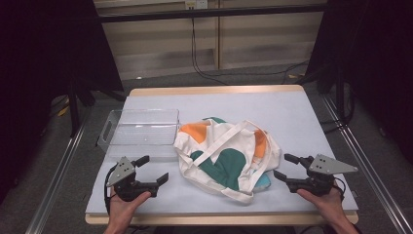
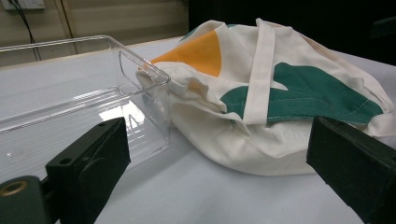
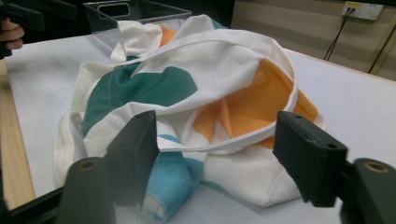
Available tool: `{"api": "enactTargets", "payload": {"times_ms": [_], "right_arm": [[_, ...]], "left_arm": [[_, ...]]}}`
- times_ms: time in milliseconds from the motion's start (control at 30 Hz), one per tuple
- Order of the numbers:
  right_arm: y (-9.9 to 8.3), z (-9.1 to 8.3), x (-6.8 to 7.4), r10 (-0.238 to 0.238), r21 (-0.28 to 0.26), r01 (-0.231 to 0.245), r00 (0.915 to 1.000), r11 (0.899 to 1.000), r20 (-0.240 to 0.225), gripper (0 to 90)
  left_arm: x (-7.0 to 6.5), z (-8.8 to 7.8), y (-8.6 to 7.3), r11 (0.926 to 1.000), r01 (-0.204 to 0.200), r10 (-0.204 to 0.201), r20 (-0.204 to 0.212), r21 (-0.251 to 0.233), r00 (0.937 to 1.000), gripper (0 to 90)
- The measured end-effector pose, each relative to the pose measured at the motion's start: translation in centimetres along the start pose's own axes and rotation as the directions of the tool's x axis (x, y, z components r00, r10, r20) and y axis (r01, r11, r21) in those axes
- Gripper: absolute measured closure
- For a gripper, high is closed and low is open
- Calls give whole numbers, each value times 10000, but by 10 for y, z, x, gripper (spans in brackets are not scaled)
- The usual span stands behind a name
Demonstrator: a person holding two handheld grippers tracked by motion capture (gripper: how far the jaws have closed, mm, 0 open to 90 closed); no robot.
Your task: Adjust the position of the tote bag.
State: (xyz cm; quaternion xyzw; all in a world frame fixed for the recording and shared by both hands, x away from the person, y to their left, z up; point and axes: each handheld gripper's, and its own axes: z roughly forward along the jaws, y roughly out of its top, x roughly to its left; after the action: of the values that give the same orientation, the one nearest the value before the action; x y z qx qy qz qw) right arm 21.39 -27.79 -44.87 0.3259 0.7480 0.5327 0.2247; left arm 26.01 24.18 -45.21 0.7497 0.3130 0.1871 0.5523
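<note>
On the table (image 1: 292, 105): 1 cloth bag (image 1: 226, 156), cream w/ green + orange patches, 1 blue cloth (image 1: 263, 182) poking out from under it, 1 clear plastic bin (image 1: 141, 131). 2 grippers: left gripper (image 1: 153, 169), right gripper (image 1: 287, 166), 2 black jaws each. 2 hands.

Lab or test room, not a home. Bench (image 1: 292, 112) with pale grey mat and wooden edge stands alone in the frame's centre on bare grey floor (image 1: 160, 80). Metal rails (image 1: 53, 180) run along lower left and right. Black curtains (image 1: 44, 58) fill both upper corners. Cables (image 1: 204, 68) hang down the plain panelled wall (image 1: 160, 44) from a socket (image 1: 196, 4) at top centre.
</note>
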Motion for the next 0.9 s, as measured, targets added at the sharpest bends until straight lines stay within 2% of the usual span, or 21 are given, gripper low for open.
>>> {"api": "enactTargets", "payload": {"times_ms": [67,100,167,233,267,433,567,667,733,767,833,900], "right_arm": [[0,1,0,57,-30,-57,9999,10000,-89,343],[1,1,0,94,58,-93,9999,9999,-120,350],[1,3,-1,194,116,-191,9995,9998,-241,358],[3,5,0,164,193,-158,9994,9997,-298,375],[3,6,0,139,259,-129,9992,9996,-366,379],[6,10,1,383,475,-352,9971,9983,-664,388],[9,11,4,261,544,-211,9953,9983,-933,425],[10,14,7,248,746,-152,9912,9971,-1300,452],[10,15,9,322,901,-186,9880,9958,-1513,453],[11,16,11,254,1005,-93,9867,9949,-1603,460],[13,16,13,246,1091,-56,9846,9940,-1728,465],[15,18,15,266,1159,-50,9823,9932,-1852,481]], "left_arm": [[-1,1,1,10000,-11,11,-36,84,10000,59],[0,2,1,10000,-34,33,125,76,9999,59],[-2,4,2,9998,-131,131,32,155,9999,58],[-2,7,2,9996,-114,110,178,239,9998,59],[-2,7,2,9992,-267,260,207,303,9994,59],[-2,6,1,9993,-220,216,159,302,9996,59],[-4,5,1,9997,-92,88,172,223,9998,65],[-6,3,1,9993,-238,231,244,302,9994,65],[-8,3,0,9982,-512,497,483,315,9976,64],[-10,2,0,9975,-545,530,356,440,9980,64],[-12,3,1,9980,-512,491,552,369,9973,64],[-13,2,1,9980,-499,479,500,396,9976,64]]}}
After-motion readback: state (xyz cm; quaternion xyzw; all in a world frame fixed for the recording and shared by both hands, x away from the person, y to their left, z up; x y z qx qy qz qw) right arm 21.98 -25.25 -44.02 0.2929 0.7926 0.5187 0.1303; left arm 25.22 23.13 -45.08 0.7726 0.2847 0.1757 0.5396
